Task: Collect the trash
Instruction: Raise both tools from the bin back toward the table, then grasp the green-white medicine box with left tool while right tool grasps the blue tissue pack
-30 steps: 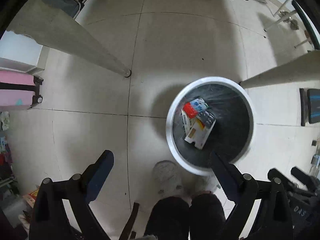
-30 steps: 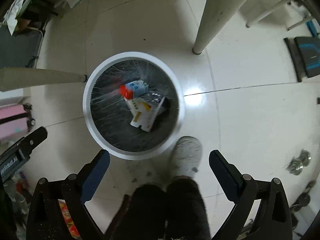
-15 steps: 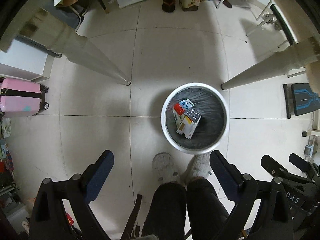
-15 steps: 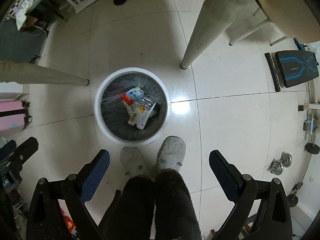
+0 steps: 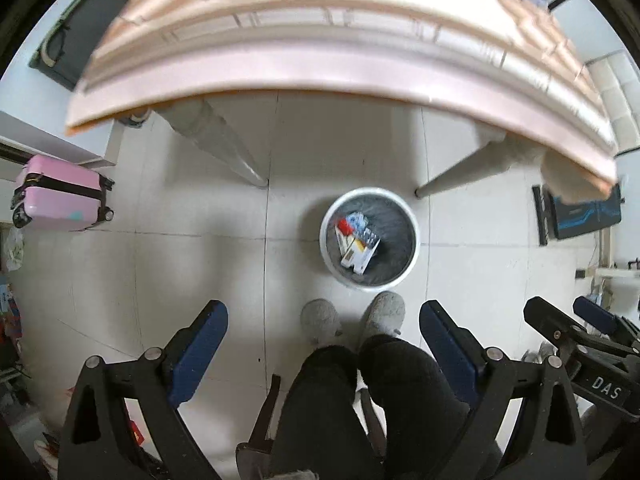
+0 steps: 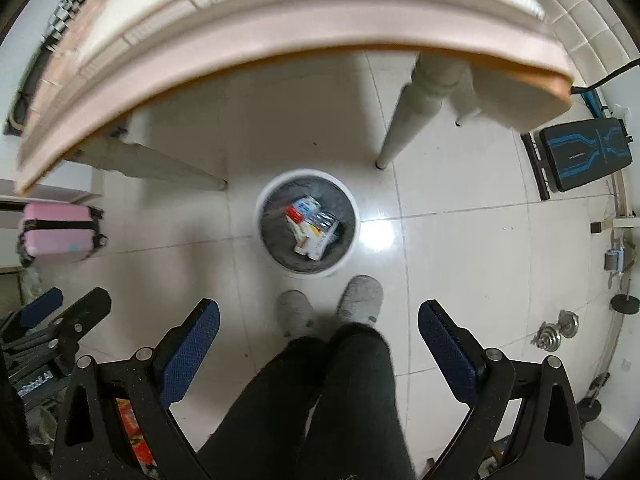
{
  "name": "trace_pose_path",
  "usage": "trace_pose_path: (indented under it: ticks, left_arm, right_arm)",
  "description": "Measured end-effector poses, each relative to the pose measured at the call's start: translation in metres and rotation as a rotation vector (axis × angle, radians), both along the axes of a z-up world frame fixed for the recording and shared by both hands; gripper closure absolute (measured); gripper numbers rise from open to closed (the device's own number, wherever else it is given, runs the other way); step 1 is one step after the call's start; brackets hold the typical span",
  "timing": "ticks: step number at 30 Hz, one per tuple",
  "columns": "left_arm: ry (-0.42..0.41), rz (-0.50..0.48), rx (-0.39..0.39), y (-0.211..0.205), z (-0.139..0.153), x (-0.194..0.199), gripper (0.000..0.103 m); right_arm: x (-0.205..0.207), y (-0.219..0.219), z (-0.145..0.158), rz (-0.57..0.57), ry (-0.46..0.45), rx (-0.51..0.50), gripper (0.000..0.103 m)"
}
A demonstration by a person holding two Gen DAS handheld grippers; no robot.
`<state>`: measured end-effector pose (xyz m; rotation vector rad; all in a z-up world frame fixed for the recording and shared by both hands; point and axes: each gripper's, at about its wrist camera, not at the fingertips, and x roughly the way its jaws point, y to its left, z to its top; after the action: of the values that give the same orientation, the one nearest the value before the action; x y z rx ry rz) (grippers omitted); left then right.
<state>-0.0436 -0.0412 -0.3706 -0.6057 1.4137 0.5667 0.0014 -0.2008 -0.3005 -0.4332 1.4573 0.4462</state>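
Note:
A round white trash bin (image 5: 414, 240) with a dark liner stands on the tiled floor far below, under the table's front edge. It also shows in the right wrist view (image 6: 352, 240). Inside it lie several small boxes and a blister pack (image 5: 357, 242) (image 6: 312, 226). My left gripper (image 5: 323, 324) is open and empty, high above the floor. My right gripper (image 6: 319, 322) is open and empty at about the same height. Each gripper shows at the edge of the other's view.
A table with a pale pink edge (image 5: 320, 64) (image 6: 280, 36) fills the top of both views, its legs (image 5: 224, 148) (image 6: 408, 120) flanking the bin. The person's legs and grey slippers (image 5: 384, 316) stand before the bin. A pink suitcase (image 5: 60, 196) is left, a black bench (image 6: 584, 152) right.
Both grippers have risen well away from the bin, which looks much smaller. The table's edge has come into view at the top. Both stay open and empty.

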Motion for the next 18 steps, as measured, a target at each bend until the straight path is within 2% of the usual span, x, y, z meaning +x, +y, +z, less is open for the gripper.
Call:
trace_pose_path:
  ticks: [5, 8, 11, 13, 16, 18]
  left_arm:
    - [-0.027, 0.06, 0.061, 0.026, 0.036, 0.019, 0.005]
    - [-0.046, 0.103, 0.105, 0.048, 0.05, 0.043, 0.005]
    - [-0.048, 0.147, 0.125, 0.072, 0.054, 0.076, 0.005]
    - [-0.049, 0.187, 0.123, 0.09, 0.055, 0.102, 0.005]
    - [-0.038, 0.271, 0.091, 0.116, 0.058, 0.146, 0.005]
    - [-0.045, 0.348, 0.031, 0.137, 0.054, 0.176, 0.005]
  right_arm:
    - [0.016, 0.018, 0.062, -0.022, -0.001, 0.092, 0.002]
    - [0.05, 0.034, 0.094, -0.043, -0.004, 0.15, 0.002]
    - [0.095, 0.051, 0.124, -0.05, -0.043, 0.176, 0.002]
    - [0.141, 0.065, 0.14, -0.058, -0.067, 0.18, 0.002]
    - [0.213, 0.088, 0.152, -0.074, -0.078, 0.186, 0.002]
    - [0.265, 0.104, 0.156, -0.085, -0.08, 0.189, 0.002]
